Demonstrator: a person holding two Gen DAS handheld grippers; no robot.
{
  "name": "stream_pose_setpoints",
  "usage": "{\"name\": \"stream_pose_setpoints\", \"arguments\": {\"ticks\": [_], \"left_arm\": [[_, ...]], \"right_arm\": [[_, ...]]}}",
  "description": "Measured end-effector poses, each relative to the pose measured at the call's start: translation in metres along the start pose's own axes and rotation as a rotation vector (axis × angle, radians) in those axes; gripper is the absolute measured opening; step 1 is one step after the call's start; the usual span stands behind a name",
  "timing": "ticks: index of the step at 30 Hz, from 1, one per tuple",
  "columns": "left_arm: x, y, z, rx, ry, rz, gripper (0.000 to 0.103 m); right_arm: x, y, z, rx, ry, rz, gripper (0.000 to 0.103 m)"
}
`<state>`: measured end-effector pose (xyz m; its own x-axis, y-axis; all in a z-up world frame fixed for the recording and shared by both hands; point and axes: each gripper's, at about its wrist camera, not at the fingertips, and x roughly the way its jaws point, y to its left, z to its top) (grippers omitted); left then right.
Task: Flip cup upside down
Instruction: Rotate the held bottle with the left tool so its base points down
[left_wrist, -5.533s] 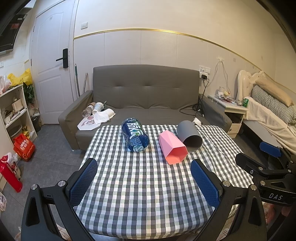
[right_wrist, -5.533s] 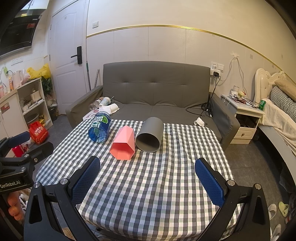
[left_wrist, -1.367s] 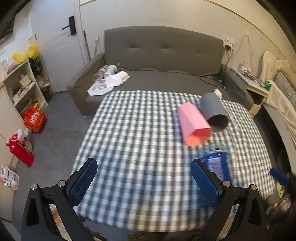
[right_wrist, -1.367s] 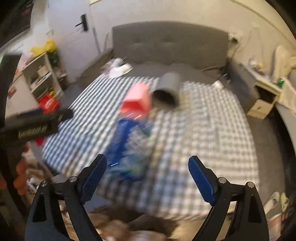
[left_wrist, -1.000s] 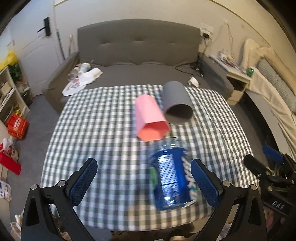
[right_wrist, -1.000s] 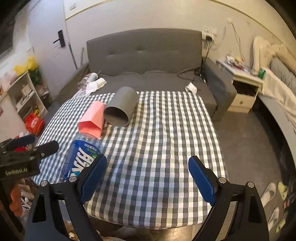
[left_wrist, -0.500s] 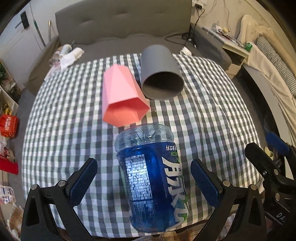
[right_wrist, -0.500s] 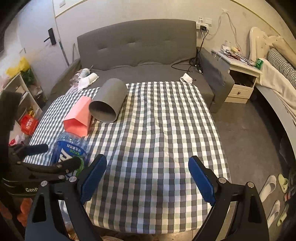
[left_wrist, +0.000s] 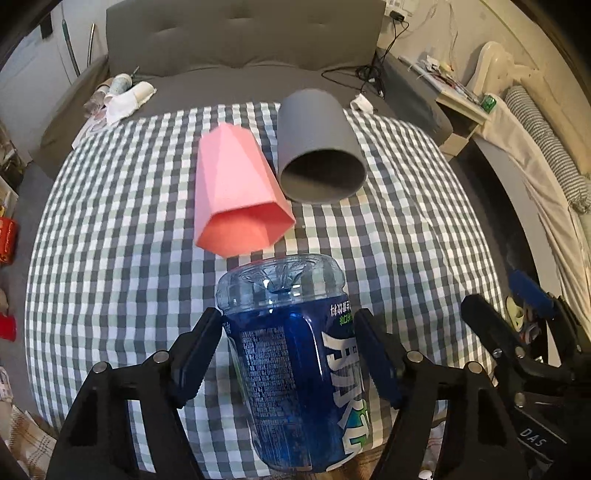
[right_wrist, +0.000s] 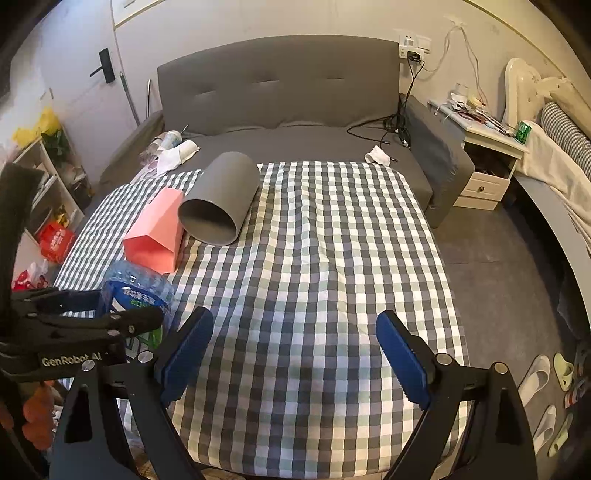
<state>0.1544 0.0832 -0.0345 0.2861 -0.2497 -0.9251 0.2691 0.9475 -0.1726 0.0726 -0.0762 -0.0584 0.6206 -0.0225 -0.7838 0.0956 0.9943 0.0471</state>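
A clear blue cup (left_wrist: 291, 354) with white lettering sits between the fingers of my left gripper (left_wrist: 288, 325), which is shut on its sides. Its ribbed base points away from the camera, toward the lying cups. The right wrist view shows the same blue cup (right_wrist: 136, 288) in the left gripper (right_wrist: 92, 325) near the table's front left edge. My right gripper (right_wrist: 295, 332) stands open over the front of the checked tablecloth (right_wrist: 332, 258), holding nothing. A pink faceted cup (left_wrist: 236, 199) and a grey cup (left_wrist: 314, 144) lie on their sides, mouths toward me.
A grey sofa (right_wrist: 280, 96) stands behind the table, with crumpled cups and paper on its left seat. A white nightstand (right_wrist: 487, 162) and a bed are at the right. Shelves and red bags stand at the left, slippers (right_wrist: 535, 376) on the floor.
The blue cup has moved from the far left of the table to the front. The left gripper, open around it half a second ago, has shut on it. The right gripper stays open.
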Motion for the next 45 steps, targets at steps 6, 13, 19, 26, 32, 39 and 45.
{"name": "stream_pose_setpoints", "arguments": {"ticks": [6,13,19,26,32,39,45], "left_arm": [[-0.025,-0.003,0.004,0.020,-0.095,0.024,0.075],[-0.038,-0.007,-0.001,0.043,-0.209,0.069,0.075],[-0.034,-0.009,0.001,0.057,-0.306,0.088,0.075],[-0.021,-0.011,-0.019,0.115,-0.338,0.090,0.075],[-0.030,-0.015,-0.035,0.154,-0.359,0.072,0.075],[-0.042,-0.017,-0.054,0.184,-0.351,0.050,0.075],[-0.037,-0.022,-0.068,0.200,-0.305,0.029,0.090]], "right_arm": [[-0.005,0.000,-0.002,-0.001,-0.011,-0.005,0.090],[-0.012,0.000,-0.004,-0.003,-0.025,-0.013,0.090],[-0.016,0.001,-0.007,-0.013,-0.031,-0.024,0.090],[-0.012,0.003,-0.005,-0.019,-0.028,-0.035,0.090],[-0.011,0.007,-0.003,-0.030,-0.034,-0.031,0.090],[-0.013,0.005,-0.003,-0.026,-0.041,-0.034,0.090],[-0.019,0.003,-0.004,-0.022,-0.050,-0.034,0.090]]}}
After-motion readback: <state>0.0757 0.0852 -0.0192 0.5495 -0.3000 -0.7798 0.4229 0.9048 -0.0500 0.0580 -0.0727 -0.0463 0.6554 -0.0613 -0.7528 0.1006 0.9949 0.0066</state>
